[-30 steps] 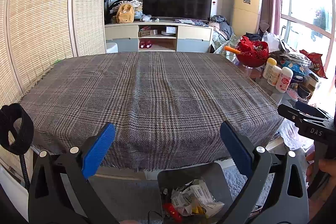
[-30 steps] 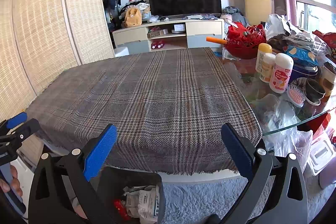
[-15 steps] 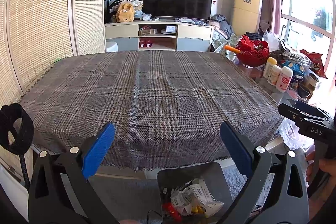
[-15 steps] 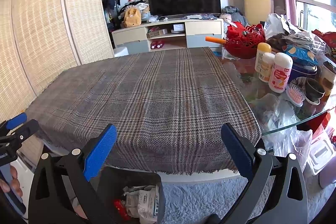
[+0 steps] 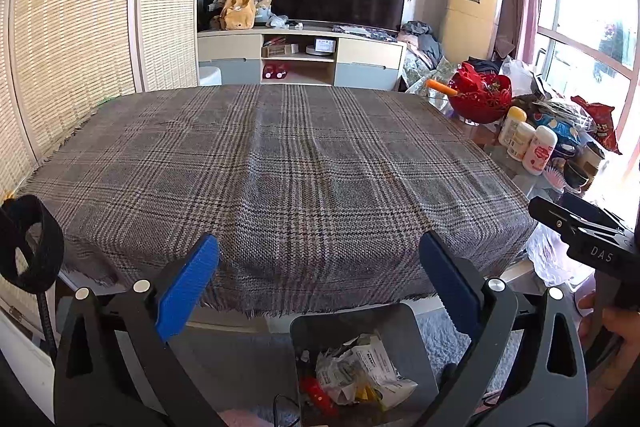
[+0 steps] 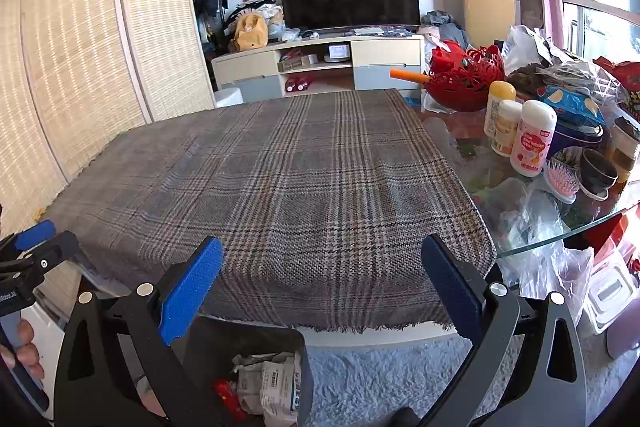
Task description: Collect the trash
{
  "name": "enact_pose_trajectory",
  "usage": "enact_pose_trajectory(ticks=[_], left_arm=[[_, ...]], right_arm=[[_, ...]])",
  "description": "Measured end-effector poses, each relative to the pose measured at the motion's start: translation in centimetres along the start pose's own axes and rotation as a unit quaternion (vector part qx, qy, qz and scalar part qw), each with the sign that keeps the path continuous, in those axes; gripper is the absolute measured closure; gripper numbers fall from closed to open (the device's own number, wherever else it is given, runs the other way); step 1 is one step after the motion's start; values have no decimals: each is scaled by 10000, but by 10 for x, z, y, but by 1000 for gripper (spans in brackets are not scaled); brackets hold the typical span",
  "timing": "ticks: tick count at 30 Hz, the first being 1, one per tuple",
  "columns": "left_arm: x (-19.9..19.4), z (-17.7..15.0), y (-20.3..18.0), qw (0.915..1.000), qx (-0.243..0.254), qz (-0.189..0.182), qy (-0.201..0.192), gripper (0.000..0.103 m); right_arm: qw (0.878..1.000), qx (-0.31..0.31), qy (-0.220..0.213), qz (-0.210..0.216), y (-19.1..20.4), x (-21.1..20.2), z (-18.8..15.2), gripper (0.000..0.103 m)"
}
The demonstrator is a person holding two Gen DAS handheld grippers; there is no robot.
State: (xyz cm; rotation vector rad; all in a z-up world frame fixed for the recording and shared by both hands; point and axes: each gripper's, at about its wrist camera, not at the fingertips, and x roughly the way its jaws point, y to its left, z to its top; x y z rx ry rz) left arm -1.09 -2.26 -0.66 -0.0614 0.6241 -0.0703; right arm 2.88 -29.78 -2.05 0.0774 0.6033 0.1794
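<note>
A dark grey trash bin (image 5: 404, 323) stands on the floor below the table's near edge, holding crumpled paper and wrappers (image 5: 360, 371) and a red scrap. The right wrist view shows the same bin (image 6: 304, 367) with the paper trash (image 6: 272, 383) inside. My left gripper (image 5: 320, 267) hangs open above the bin, blue pads wide apart, nothing between them. My right gripper (image 6: 322, 269) is likewise open and holds nothing. Each gripper shows at the edge of the other's view. The plaid tablecloth (image 5: 280, 163) carries no trash that I can see.
At the table's right end, on bare glass, stand a red bowl (image 6: 464, 83), white bottles (image 6: 532, 137), a pink hairbrush (image 6: 562, 183), cups and plastic bags (image 6: 532, 219). A bamboo screen (image 5: 72, 47) lines the left side. A TV cabinet (image 5: 300, 59) stands beyond. A shaggy rug (image 6: 380, 379) covers the floor.
</note>
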Motion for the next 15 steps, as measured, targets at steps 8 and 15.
enact_pose_trajectory(ticks=[8, 15], left_arm=[[0, 1, -1, 10000, 45, 40, -7, 8], [3, 1, 1, 9999, 44, 97, 112, 8]], right_arm=[[10000, 16, -1, 14, -1, 0, 0, 3], [10000, 40, -9, 12, -1, 0, 1, 3]])
